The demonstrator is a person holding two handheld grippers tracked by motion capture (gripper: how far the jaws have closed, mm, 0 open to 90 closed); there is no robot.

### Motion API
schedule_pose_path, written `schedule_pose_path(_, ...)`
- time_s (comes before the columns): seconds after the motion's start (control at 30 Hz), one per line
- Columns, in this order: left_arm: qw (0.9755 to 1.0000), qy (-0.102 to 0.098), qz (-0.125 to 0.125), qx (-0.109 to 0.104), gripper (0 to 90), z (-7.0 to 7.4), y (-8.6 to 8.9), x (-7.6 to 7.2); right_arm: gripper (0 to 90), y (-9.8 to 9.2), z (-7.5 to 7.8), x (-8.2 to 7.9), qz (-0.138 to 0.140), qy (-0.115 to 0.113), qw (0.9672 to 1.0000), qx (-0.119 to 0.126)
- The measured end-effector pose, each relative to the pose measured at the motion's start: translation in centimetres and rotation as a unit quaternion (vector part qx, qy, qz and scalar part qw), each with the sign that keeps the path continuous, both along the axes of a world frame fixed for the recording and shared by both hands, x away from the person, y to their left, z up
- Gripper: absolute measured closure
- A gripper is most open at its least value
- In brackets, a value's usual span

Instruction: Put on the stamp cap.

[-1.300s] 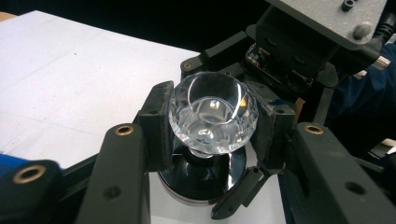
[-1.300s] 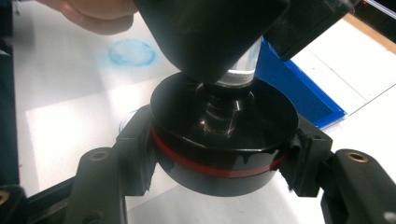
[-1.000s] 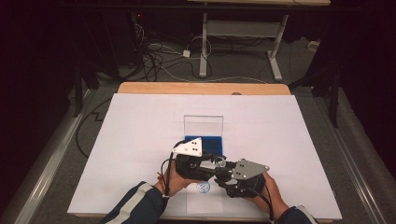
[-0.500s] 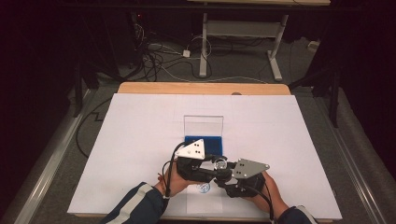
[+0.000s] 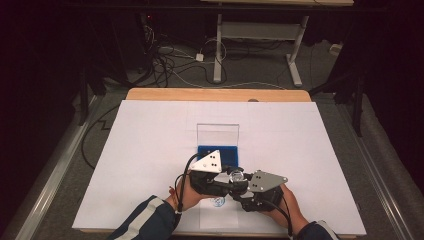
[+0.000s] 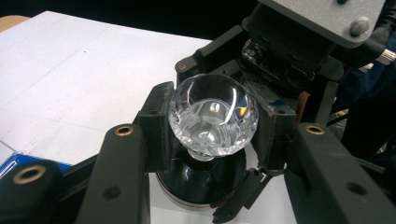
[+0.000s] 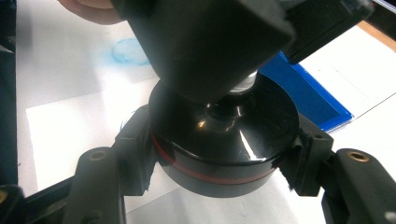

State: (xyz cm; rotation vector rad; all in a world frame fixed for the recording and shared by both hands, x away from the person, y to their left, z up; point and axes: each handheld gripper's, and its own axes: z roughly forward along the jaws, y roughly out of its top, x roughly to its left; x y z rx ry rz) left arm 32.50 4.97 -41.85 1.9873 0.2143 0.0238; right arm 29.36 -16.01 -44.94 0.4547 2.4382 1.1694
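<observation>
A clear faceted crystal knob (image 6: 213, 115) sits on top of a round black base with a red line around it (image 7: 224, 144). My left gripper (image 6: 210, 122) is shut on the knob, its pads pressing both sides. My right gripper (image 7: 219, 154) is shut on the black base from below. In the high view the left gripper (image 5: 227, 181) and the right gripper (image 5: 239, 194) meet at the knob (image 5: 236, 175), near the table's front edge, held by two hands.
A blue tray with a clear upright lid (image 5: 218, 141) stands just behind the grippers on the white table cover (image 5: 310, 150). A blue round mark (image 5: 218, 202) lies on a paper sheet below the grippers. Cables and table legs sit on the floor beyond.
</observation>
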Motion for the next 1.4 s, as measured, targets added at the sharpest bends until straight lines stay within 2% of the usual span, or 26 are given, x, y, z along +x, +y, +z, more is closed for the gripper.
schedule_pose_path(0.3,1.0000,0.002,0.000,-0.001,53.8,0.0,0.0,0.0,36.3,0.1,-0.1,0.0,0.002,-0.001,1.0000,0.000)
schedule_pose_path(0.43,1.0000,0.001,0.005,-0.003,53.8,0.2,0.1,0.1,32.3,0.2,-0.2,0.0,-0.002,-0.004,1.0000,0.003)
schedule_pose_path(0.5,0.9999,0.006,0.005,-0.009,53.8,0.2,0.2,0.1,30.8,0.2,-0.1,0.0,-0.005,-0.008,0.9999,0.005)
schedule_pose_path(0.7,1.0000,0.003,0.006,-0.006,53.8,0.3,0.3,0.1,27.5,0.1,0.0,0.0,-0.010,-0.017,0.9998,0.009)
schedule_pose_path(1.13,1.0000,-0.002,-0.003,-0.003,53.8,0.5,0.8,-0.2,23.9,0.1,0.1,-0.3,0.003,-0.025,0.9996,0.010)
schedule_pose_path(1.2,1.0000,0.004,-0.003,-0.005,53.9,0.5,1.0,-0.1,23.9,0.0,0.1,-0.4,0.004,-0.026,0.9996,0.012)
schedule_pose_path(1.4,0.9999,0.004,-0.003,-0.013,53.8,0.4,1.4,0.1,24.3,-0.1,0.2,-0.6,0.005,-0.031,0.9994,0.014)
